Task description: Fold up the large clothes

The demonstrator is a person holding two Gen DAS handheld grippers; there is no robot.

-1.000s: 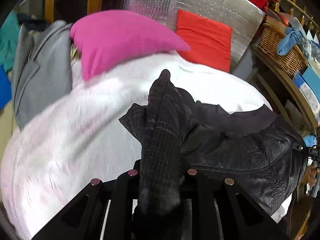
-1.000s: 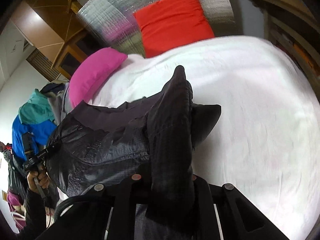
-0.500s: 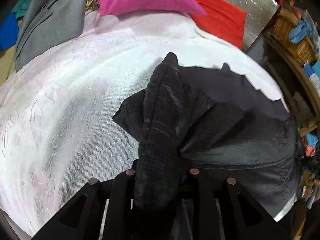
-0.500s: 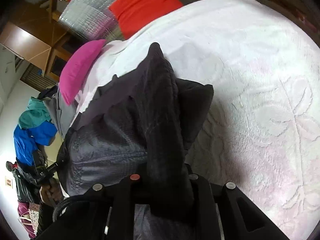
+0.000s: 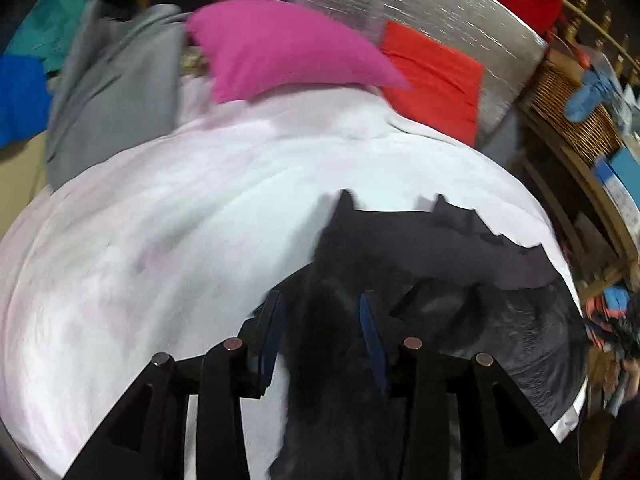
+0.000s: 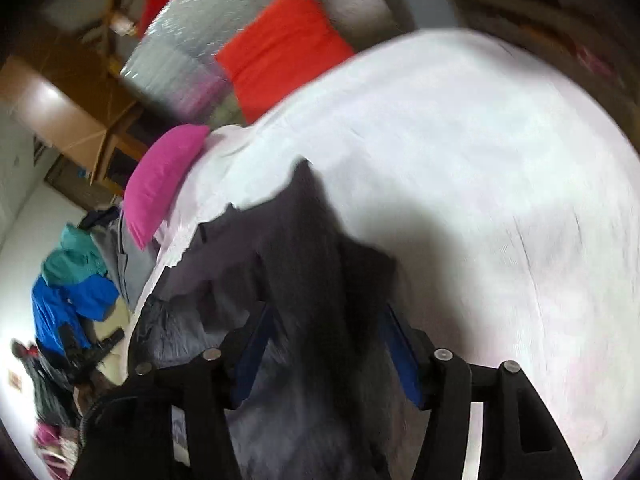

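A large black jacket (image 5: pixel 480 300) lies on the white bedspread (image 5: pixel 160 240), its far edge spread flat. In the left wrist view a fold of it runs between the blue pads (image 5: pixel 370 340) of my left gripper (image 5: pixel 320 332). The jaws are opening and the left pad stands off the cloth. In the right wrist view the same jacket (image 6: pixel 240 264) reaches up the bedspread (image 6: pixel 480 200). My right gripper (image 6: pixel 328 354) straddles a dark fold. Its jaws are opening wide, with the blue pads (image 6: pixel 400 356) apart from the cloth.
A pink pillow (image 5: pixel 280 44) and a red cushion (image 5: pixel 432 76) lean on a silver panel (image 5: pixel 420 0) at the head of the bed. A grey garment (image 5: pixel 112 92) lies at the far left. A wicker basket (image 5: pixel 568 108) sits on shelving at the right. Blue and teal clothes (image 6: pixel 68 280) are piled beside the bed.
Both grippers were shut on raised folds of the jacket; now their jaws have spread, showing the blue pads. The folds have sunk lower onto the bed.
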